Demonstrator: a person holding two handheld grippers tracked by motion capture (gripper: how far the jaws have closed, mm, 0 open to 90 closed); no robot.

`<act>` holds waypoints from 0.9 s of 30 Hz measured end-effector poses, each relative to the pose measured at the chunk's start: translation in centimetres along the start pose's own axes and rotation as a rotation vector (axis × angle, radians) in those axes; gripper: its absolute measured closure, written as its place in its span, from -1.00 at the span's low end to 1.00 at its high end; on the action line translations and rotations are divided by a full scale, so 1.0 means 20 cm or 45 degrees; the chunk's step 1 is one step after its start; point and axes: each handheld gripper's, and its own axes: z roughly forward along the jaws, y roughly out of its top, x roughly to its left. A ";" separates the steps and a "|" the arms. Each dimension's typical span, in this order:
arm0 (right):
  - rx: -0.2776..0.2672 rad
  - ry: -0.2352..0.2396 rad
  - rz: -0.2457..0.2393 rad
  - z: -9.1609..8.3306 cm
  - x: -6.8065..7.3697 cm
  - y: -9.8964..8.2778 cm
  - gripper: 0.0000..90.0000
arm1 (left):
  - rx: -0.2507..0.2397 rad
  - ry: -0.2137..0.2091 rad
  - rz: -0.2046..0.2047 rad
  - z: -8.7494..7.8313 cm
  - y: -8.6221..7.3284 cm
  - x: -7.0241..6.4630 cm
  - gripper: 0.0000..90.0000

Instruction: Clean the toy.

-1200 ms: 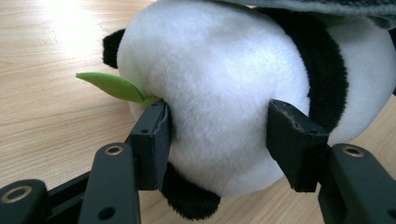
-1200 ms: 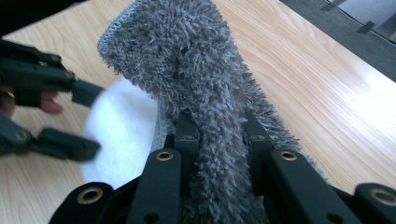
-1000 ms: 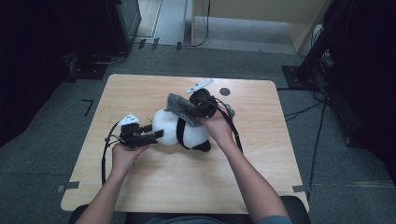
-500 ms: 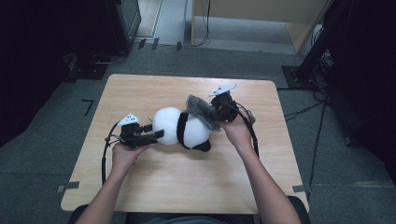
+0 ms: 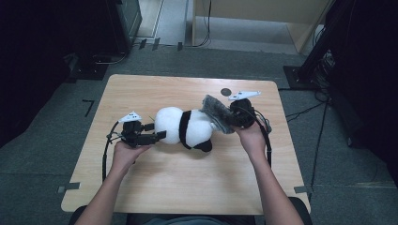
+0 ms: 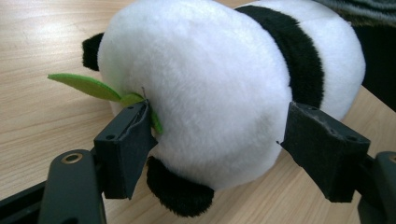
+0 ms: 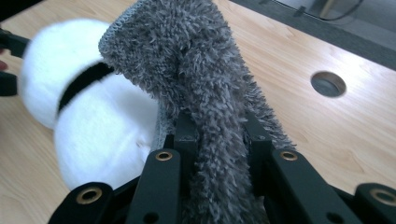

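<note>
A black-and-white plush panda (image 5: 187,126) lies on its side on the wooden table (image 5: 187,187). My left gripper (image 5: 157,136) is level at the panda's left end. Its jaws have just been opening and now stand on either side of the white head (image 6: 210,84) without squeezing it. One pad (image 6: 126,149) rests by a green felt leaf (image 6: 88,86). My right gripper (image 5: 230,119) is at the panda's right end, shut on a grey fluffy cloth (image 5: 215,112). The cloth (image 7: 196,70) stands up between its jaws and drapes against the panda's body (image 7: 93,121).
A round hole (image 5: 226,92) is set in the table behind the right gripper. Cables trail from both grippers over the tabletop. Dark floor and equipment stands surround the table.
My right gripper has carried the grey cloth to the right, from over the panda's middle to its right end. The left hand has stayed in place at the head.
</note>
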 end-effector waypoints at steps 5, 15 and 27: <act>-0.025 0.003 0.060 0.00 -0.02 -0.08 0.64 | 0.039 0.027 0.010 0.03 0.00 0.00 -0.53; -0.039 0.065 0.107 0.08 0.02 -0.11 0.65 | 0.001 0.020 0.031 0.05 0.00 0.00 -0.47; -0.040 0.091 0.144 0.15 0.04 -0.17 0.69 | -0.022 -0.006 0.071 0.09 -0.02 0.01 -0.53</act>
